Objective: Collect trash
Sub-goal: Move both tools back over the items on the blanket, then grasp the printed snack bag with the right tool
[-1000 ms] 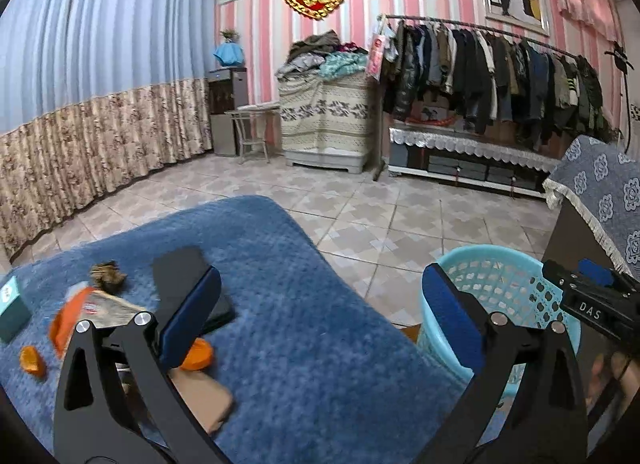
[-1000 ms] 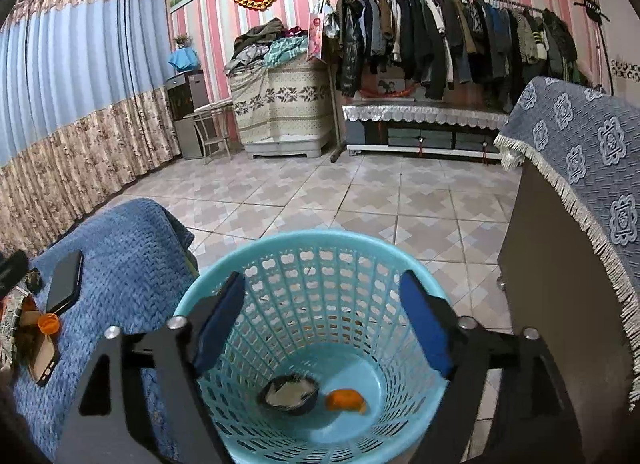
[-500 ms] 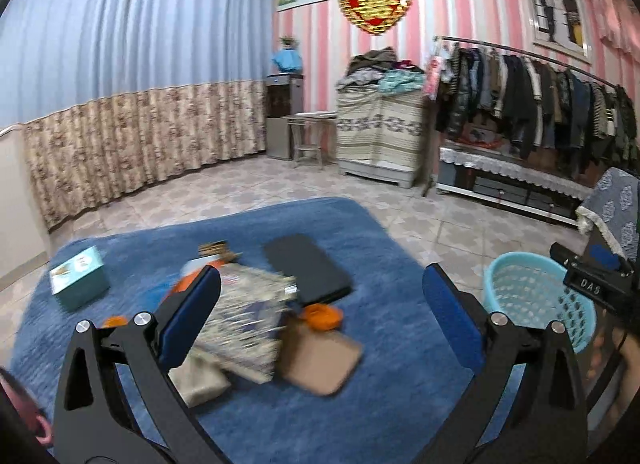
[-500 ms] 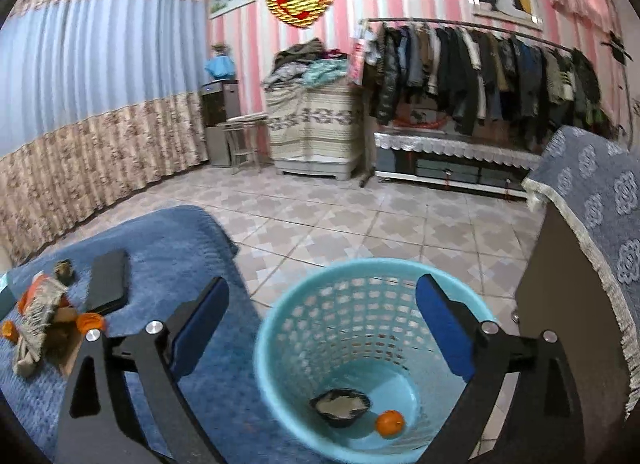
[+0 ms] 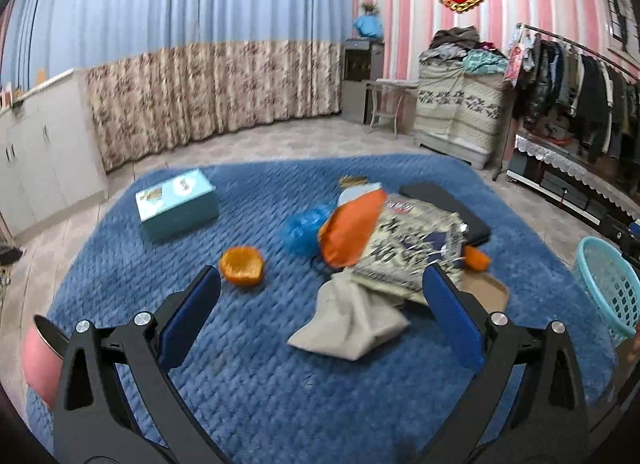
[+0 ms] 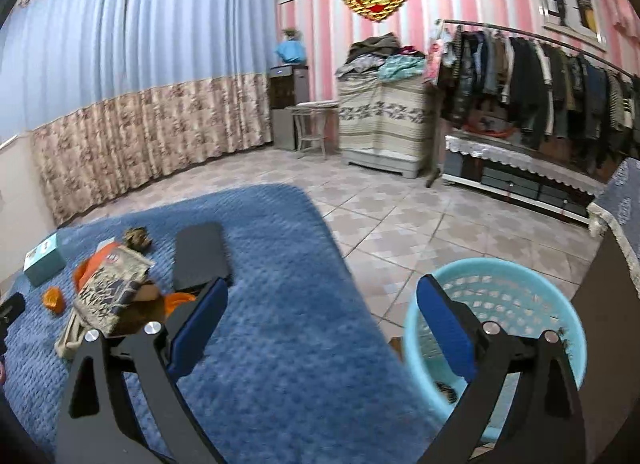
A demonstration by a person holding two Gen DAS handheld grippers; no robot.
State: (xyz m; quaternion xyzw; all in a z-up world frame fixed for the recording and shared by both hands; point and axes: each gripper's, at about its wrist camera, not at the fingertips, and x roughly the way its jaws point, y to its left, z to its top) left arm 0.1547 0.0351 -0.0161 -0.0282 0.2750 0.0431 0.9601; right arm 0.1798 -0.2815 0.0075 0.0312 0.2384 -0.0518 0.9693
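A bedroom with pink-striped walls, blue curtains and a tiled floor; the work sits on a blue blanket (image 5: 260,384) spread over what I take to be a bed. My left gripper (image 5: 320,316) hangs over the litter pile with its fingers spread wide and nothing between them. My right gripper (image 6: 320,320) is likewise wide apart and empty, held between the blanket's edge and the basket (image 6: 540,296), which stands on the floor just off the blanket's right side.

The trash lies in a loose heap: a beige rag (image 5: 348,324) nearest me, a printed bag (image 5: 408,248) over it, an orange wrapper (image 5: 352,232), a blue wad (image 5: 302,227), and an orange peel (image 5: 241,265) apart to the left. A teal box (image 5: 176,203) and a black slab (image 5: 448,203) look like keepers, I judge.

I'd take the rag first. Its long axis runs from near-left up to far-right, the narrow end tucked under the bag. I should turn the left fingers across that axis, come down on the bunched middle, and pinch fabric only, not blanket pile. Lifting slowly matters, since the bag rests partly on it and may slide.
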